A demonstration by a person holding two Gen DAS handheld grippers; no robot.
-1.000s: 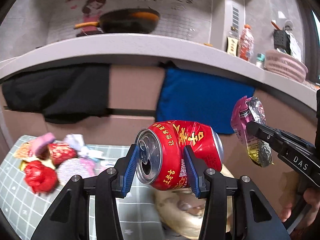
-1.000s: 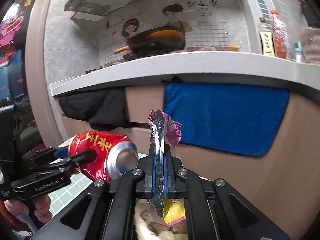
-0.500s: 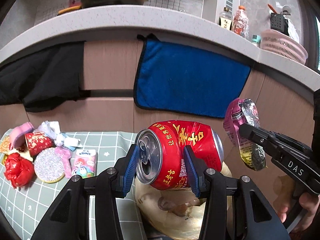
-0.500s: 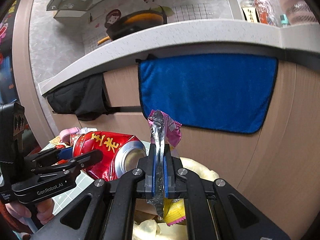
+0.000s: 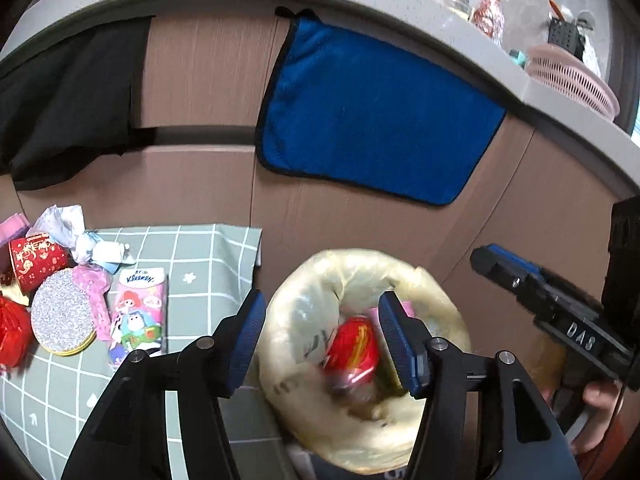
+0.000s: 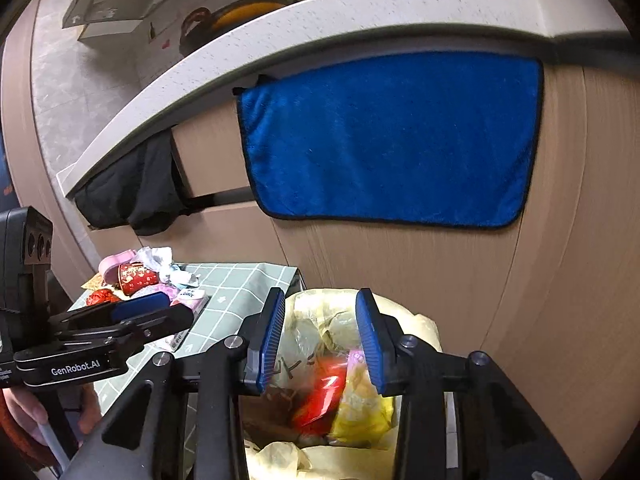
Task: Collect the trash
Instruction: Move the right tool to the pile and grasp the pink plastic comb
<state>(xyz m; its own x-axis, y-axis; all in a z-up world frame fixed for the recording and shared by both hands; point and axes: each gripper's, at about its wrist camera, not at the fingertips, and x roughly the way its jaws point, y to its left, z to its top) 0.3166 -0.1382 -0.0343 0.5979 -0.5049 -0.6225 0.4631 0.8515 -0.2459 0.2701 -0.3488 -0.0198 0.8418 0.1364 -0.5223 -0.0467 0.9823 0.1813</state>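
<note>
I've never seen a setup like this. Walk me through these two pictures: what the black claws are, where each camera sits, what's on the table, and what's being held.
There is no robot here. A person holds a hand tool in each hand, each with two blue-padded fingers and a wide-angle camera looking forward along them. One picture comes from the left gripper, the other from the right gripper; each also sees the other tool off to the side. Both stand open over a trash bin lined with a yellowish bag, and neither holds anything. A red can and a pink and yellow wrapper lie blurred inside the bag. On the checked tablecloth remain a Kleenex tissue pack, a red paper cup, a glittery round disc and crumpled paper.
</note>
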